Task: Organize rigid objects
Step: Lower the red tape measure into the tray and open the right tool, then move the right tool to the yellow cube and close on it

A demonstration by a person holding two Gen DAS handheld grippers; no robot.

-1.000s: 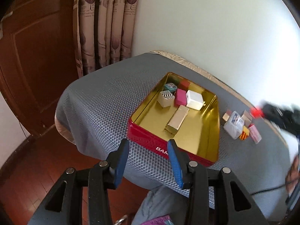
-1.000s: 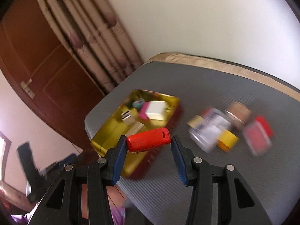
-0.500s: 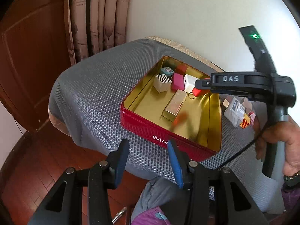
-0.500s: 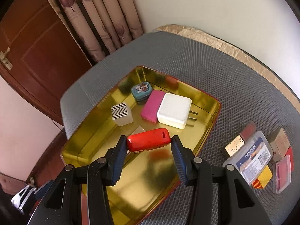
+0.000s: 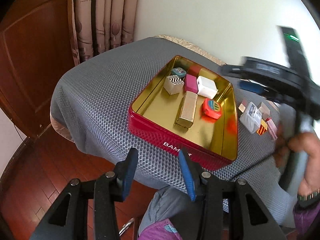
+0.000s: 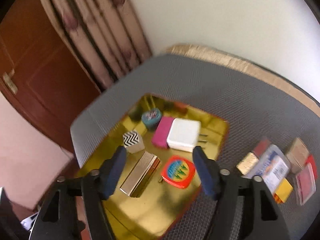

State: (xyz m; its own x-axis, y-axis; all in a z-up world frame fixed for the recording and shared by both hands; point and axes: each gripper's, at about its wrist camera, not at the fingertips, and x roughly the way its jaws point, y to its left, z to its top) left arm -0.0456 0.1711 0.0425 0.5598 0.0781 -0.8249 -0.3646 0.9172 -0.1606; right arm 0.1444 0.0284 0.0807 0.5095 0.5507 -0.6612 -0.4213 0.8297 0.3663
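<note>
A red tin with a gold inside point(image 5: 180, 146) point(image 6: 160, 210) stands on the grey mat. A flat red item with a colourful label point(image 5: 211, 108) point(image 6: 178, 171) lies in it beside a gold bar point(image 5: 187, 110) point(image 6: 140, 175). Behind them are a white charger point(image 5: 207, 87) point(image 6: 184, 137), a pink block point(image 5: 191, 83), a zigzag cube point(image 5: 174, 84) and a small teal tin point(image 5: 179, 72). My right gripper point(image 6: 159, 152) point(image 5: 242, 78) hovers over the tin. Its jaws are opening, with nothing between the pads. My left gripper point(image 5: 158, 153) stays open and empty at the tin's near wall.
Loose items lie on the mat right of the tin: a clear plastic box point(image 5: 251, 116) point(image 6: 274, 168), a yellow block point(image 6: 283, 190), a red case point(image 6: 305, 184). A person's hand point(image 5: 300, 150) holds the right tool. Wooden floor, door and curtain lie past the table's left edge.
The right gripper has let go of the red item, which now lies flat in the tin, and its jaws have spread. It has drawn back to the right. The left gripper has hardly moved.
</note>
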